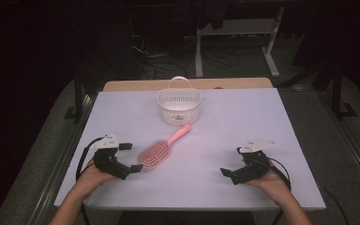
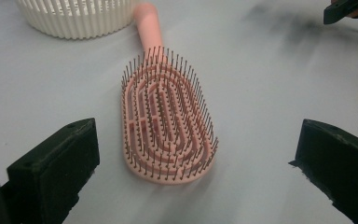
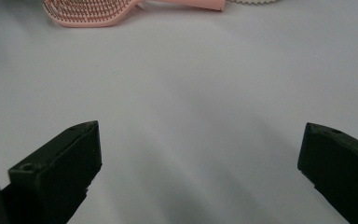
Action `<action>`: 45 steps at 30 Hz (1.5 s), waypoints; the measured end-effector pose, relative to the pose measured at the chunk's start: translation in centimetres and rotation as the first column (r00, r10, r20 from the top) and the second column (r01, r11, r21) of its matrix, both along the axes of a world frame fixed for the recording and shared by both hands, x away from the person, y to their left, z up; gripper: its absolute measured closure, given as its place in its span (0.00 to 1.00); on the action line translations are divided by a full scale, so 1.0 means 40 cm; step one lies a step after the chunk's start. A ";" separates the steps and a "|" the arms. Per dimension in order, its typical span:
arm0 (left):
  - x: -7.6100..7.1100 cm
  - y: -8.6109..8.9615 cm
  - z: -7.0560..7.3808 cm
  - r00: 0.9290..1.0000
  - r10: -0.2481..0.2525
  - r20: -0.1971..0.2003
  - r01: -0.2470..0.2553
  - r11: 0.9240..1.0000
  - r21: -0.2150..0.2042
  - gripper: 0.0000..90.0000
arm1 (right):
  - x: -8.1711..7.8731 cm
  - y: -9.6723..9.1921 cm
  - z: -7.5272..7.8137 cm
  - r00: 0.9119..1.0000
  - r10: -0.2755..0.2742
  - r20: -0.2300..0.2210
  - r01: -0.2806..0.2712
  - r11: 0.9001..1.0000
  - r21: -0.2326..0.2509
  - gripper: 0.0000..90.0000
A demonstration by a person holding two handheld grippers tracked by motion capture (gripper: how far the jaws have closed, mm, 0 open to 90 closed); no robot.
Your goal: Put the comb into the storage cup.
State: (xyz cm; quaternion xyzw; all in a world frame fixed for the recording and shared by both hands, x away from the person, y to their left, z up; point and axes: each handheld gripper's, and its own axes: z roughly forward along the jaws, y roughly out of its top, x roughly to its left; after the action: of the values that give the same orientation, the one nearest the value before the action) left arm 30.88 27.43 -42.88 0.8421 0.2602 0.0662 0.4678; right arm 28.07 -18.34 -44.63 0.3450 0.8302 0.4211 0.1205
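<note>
A pink hairbrush point(image 1: 161, 147) lies bristles up on the white table point(image 1: 225, 126), its handle pointing toward a white slotted basket point(image 1: 179, 106). My left gripper point(image 1: 130, 157) is open at the table's left, its jaws wide apart just short of the brush head point(image 2: 167, 126). At the right my right gripper point(image 1: 232, 161) rests open on bare table, with nothing between its jaws. The right gripper view point(image 3: 200, 154) has the hairbrush point(image 3: 121, 8) far off at its top edge.
The basket point(image 2: 74, 17) with its loop handle stands at the back middle. A tan board point(image 1: 122, 85) edges the table's far side. Beyond it are dark floor, cables and a white desk frame point(image 1: 236, 42).
</note>
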 end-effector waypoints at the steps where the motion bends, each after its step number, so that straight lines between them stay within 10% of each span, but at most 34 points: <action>1: 0.000 0.000 0.000 1.000 0.001 0.001 -0.001 1.000 0.002 0.00 | 0.000 0.000 0.000 1.000 0.001 -0.001 -0.001 1.000 0.000 0.00; 26: 0.033 -0.026 0.018 1.000 0.023 -0.005 -0.023 1.000 0.006 0.01 | 0.000 -0.001 0.007 1.000 0.014 0.001 -0.014 1.000 0.024 0.00; 45: 0.065 -0.060 0.039 0.999 0.036 0.014 -0.036 0.999 0.006 0.22 | 0.002 -0.001 0.009 1.000 0.016 -0.004 -0.016 1.000 0.024 0.00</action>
State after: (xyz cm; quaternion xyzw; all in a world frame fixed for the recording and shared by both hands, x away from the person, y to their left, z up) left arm 33.48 25.03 -41.32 0.8382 0.2719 0.0815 0.4656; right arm 28.17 -18.39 -44.27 0.3405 0.8280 0.4315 0.1113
